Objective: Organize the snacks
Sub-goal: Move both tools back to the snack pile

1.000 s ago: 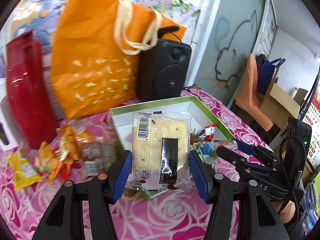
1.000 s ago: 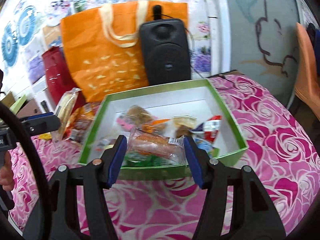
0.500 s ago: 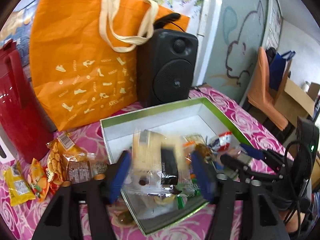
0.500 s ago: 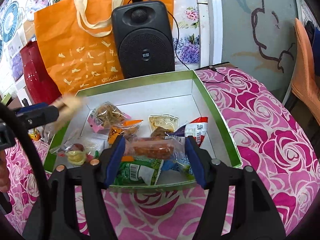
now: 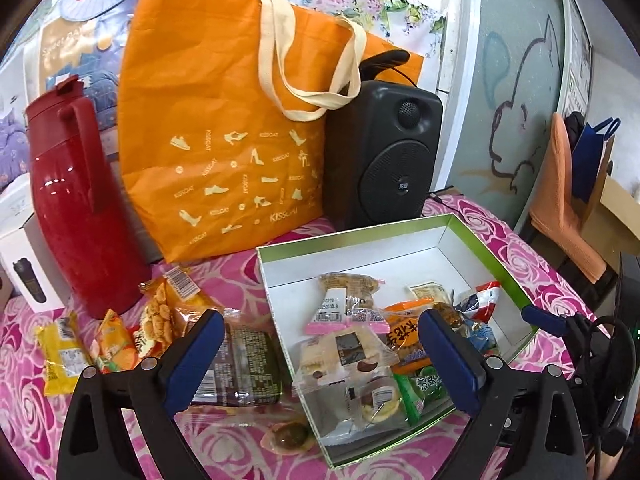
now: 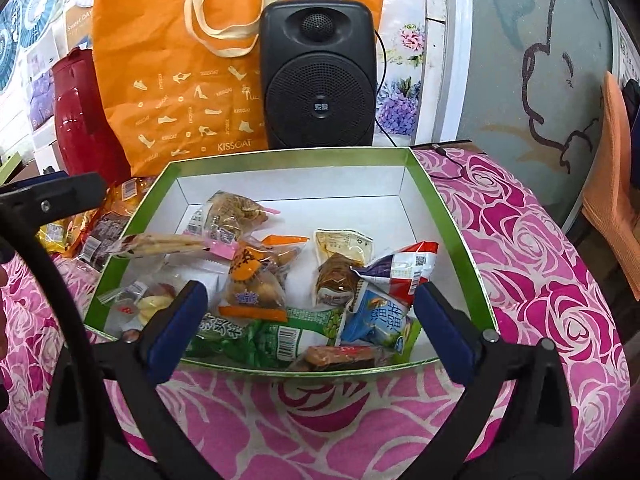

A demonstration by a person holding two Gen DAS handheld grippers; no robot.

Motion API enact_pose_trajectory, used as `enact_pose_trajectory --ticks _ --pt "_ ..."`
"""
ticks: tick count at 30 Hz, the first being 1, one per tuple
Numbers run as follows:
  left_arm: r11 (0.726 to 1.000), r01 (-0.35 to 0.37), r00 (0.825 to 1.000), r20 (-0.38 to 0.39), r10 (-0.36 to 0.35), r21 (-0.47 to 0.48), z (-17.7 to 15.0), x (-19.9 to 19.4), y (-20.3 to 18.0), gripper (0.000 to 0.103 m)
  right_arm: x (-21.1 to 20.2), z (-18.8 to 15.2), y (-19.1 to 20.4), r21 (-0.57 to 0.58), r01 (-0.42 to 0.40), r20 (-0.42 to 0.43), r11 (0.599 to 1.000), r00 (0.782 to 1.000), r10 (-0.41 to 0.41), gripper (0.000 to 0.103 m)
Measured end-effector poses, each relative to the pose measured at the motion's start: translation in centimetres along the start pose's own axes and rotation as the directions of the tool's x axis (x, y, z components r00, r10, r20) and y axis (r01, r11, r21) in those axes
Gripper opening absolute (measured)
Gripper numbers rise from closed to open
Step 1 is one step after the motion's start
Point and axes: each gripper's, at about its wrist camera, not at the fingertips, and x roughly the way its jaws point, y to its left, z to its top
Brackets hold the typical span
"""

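A green-rimmed white box (image 5: 360, 236) (image 6: 288, 156) on the pink rose tablecloth holds several wrapped snacks. My left gripper (image 5: 320, 320) is open over the box's left wall, nothing between its fingers. Below it a clear cracker packet (image 5: 344, 354) (image 6: 168, 244) lies in the box, leaning by the left wall. My right gripper (image 6: 310, 292) is open at the box's near edge, and a brown-red bar (image 6: 340, 356) lies in the box just under it. Left of the box, loose snacks remain on the cloth: a dark packet (image 5: 240, 364), an orange biscuit bag (image 5: 164, 312) and a yellow packet (image 5: 60, 356).
Behind the box stand an orange tote bag (image 5: 224, 140), a black speaker (image 6: 320, 80) and a red thermos jug (image 5: 76, 208). A small wrapped sweet (image 5: 288, 436) lies in front of the box. The table's rounded edge falls away at the right, near an orange chair (image 6: 616, 184).
Both grippers have opened. The cracker packet has dropped from the left one into the box, and the brown-red bar has dropped from the right one into the box's front.
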Motion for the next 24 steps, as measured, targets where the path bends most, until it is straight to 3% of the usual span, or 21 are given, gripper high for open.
enact_pose_trajectory --ticks 7,13,18,24 --pt "1.000 -0.019 0.999 0.041 0.019 -0.006 -0.5 -3.5 1.2 0.099 -1.7 0.4 2.0 -0.022 -0.030 0.019 0.999 0.999 0.030 0.103" --pt "0.993 -0.089 0.992 0.083 0.095 -0.079 -1.9 -7.3 6.4 0.099 -2.9 0.7 6.0 -0.097 -0.105 0.022 0.990 0.994 0.108 0.103" --pt "0.966 -0.212 0.975 0.041 0.220 -0.148 -4.0 -8.5 11.7 0.099 -2.9 0.7 10.4 -0.162 -0.193 -0.001 0.968 0.981 0.196 0.103" --pt "0.935 -0.272 0.961 -0.007 0.277 -0.229 -6.4 -9.1 16.7 0.099 -1.6 0.2 16.7 -0.256 -0.282 -0.074 0.925 0.960 0.272 0.103"
